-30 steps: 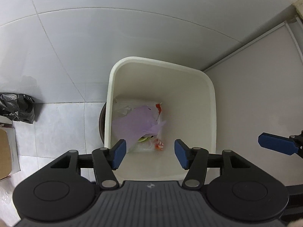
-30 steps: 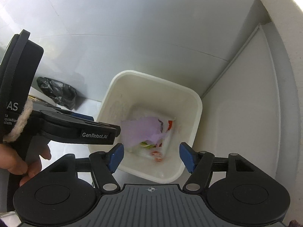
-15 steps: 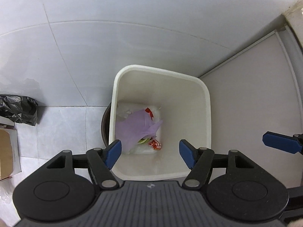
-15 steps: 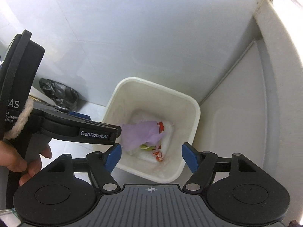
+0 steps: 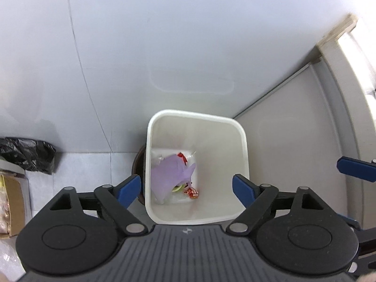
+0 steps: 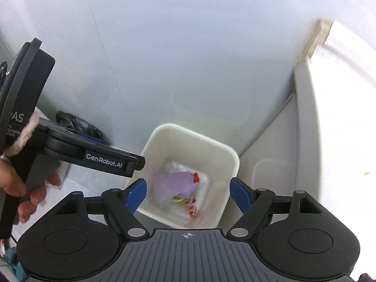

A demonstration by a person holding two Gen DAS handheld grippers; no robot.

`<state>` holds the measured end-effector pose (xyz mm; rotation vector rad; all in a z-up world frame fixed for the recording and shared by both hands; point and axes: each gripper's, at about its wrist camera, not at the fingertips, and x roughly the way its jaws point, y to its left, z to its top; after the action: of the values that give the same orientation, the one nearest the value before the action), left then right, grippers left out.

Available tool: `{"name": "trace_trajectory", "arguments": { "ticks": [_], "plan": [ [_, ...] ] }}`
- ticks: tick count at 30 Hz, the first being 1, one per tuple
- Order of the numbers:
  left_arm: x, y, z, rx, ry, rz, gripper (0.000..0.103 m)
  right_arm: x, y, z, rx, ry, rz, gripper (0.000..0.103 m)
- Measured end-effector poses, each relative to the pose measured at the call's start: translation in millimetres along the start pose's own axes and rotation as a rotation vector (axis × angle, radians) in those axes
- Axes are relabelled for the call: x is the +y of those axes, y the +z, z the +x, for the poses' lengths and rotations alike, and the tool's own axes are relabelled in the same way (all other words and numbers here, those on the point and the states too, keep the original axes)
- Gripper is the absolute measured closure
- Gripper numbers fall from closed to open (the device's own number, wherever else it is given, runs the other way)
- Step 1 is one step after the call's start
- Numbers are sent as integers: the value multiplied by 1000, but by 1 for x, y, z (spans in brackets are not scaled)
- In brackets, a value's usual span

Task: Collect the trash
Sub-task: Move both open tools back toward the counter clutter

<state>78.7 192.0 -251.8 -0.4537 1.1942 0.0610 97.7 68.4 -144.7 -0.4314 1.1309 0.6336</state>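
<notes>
- Here, in both wrist views, we look down into a white bin (image 5: 243,141) at frame center, standing on pale floor tiles against a light wall.
- Trash sits at the bin's bottom: a crumpled purple sheet (image 5: 169,174) on top, w/ a red-and-white wrapper (image 5: 192,191) just beside it, lower right, plus clear plastic underneath.
- Our left gripper (image 5: 186,189) hangs above the bin, jaws wide apart & opening, nothing between the blue pads.
- Our right gripper (image 6: 188,193) likewise, jaws apart & opening, nothing held.
- In the right wrist view, a hand (image 6: 21,192) at left edge holds the left tool's black body.
- A black plastic bag (image 5: 28,154) lies at left of frame; a cardboard box (image 5: 13,204) sits below it, lower left.
</notes>
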Motion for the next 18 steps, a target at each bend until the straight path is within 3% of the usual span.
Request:
{"name": "trace_trajectory", "arguments": {
  "ticks": [2, 10, 18],
  "plan": [
    [-4, -1, -9, -19, 3, 14, 12, -3, -2, -11, -23, -5, 0, 22],
    [-18, 4, -35, -75, -17, 42, 7, -24, -19, -51, -96, -49, 49, 18],
    [-57, 9, -63, -128, -49, 130, 5, -59, -42, -100, -152, -117, 134, 14]
  ]
}}
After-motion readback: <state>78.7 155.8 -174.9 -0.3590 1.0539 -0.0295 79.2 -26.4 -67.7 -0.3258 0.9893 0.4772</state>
